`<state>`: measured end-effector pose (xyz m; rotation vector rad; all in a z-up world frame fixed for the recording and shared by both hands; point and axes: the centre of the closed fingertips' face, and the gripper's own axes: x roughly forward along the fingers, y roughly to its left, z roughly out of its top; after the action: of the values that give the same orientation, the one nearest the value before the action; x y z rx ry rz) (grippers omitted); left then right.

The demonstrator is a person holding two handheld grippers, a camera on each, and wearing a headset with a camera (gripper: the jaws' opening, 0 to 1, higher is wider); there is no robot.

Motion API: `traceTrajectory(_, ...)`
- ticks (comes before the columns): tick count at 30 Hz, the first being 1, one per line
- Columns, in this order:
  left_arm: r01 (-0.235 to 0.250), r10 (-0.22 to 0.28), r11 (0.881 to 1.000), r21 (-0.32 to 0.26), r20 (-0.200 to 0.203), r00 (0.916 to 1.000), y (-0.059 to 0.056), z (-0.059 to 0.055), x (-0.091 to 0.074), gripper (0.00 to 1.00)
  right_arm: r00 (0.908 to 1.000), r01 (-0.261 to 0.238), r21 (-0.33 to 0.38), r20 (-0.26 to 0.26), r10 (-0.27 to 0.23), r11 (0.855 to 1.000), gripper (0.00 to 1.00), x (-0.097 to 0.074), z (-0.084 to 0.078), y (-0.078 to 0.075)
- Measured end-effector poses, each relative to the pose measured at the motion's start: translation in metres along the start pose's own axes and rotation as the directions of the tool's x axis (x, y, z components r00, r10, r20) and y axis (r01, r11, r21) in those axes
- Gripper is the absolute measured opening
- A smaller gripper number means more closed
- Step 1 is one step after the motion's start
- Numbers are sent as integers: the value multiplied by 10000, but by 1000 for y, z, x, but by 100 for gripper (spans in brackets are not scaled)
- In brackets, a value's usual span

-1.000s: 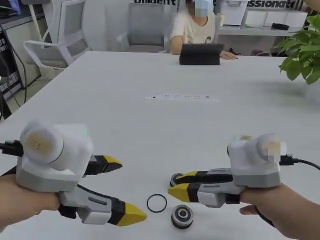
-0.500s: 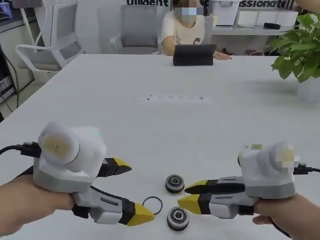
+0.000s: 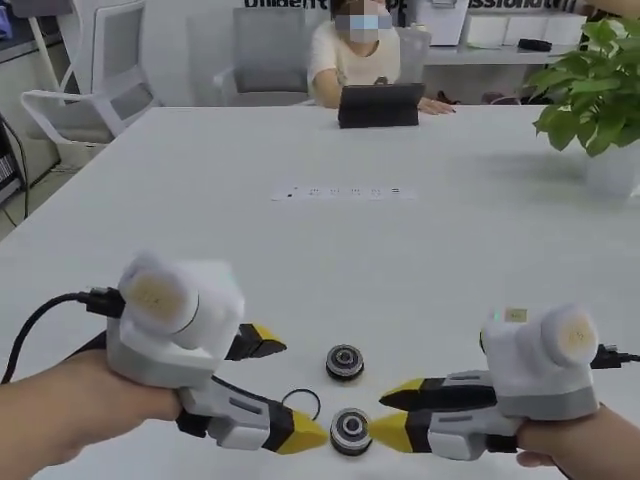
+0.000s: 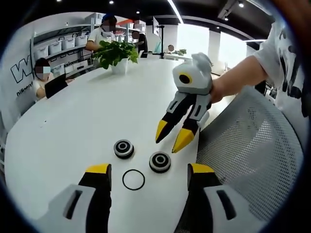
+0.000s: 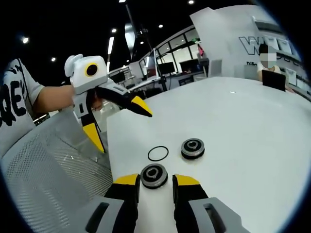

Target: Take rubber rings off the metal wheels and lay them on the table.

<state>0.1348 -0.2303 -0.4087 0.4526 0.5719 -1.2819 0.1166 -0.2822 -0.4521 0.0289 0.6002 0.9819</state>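
Right hand-held gripper (image 3: 390,413) has dropped and pushed forward over the last second. Its tips now sit just beside the near wheel (image 3: 351,428), jaws a little apart. Its own view frames that wheel between them, not yet clamped. Left hand-held gripper (image 3: 283,390) has closed in too, jaws wide apart, lower tip crossing the loose ring (image 3: 303,402) and almost reaching the same wheel. We read this as both tools converging on the near wheel to strip it next. One ring lies flat on the desk (image 3: 350,250); the far wheel (image 3: 345,362) stands just behind, untouched. Both hands ride low and near level, tips pointing at each other across the wheel. We cannot tell whether either wheel carries rubber.
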Motion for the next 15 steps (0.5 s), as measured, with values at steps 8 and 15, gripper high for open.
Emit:
traceTrajectory(8,203,-204,9998,-41,-189,9996,-6,-4,12,56,9997,-8,-152,-240,5,9999,25,2,-12,1)
traceTrajectory(15,415,-416,9991,-21,-347,9985,-12,-9,22,53,9993,-27,-446,-360,10,9990,24,6,-19,3)
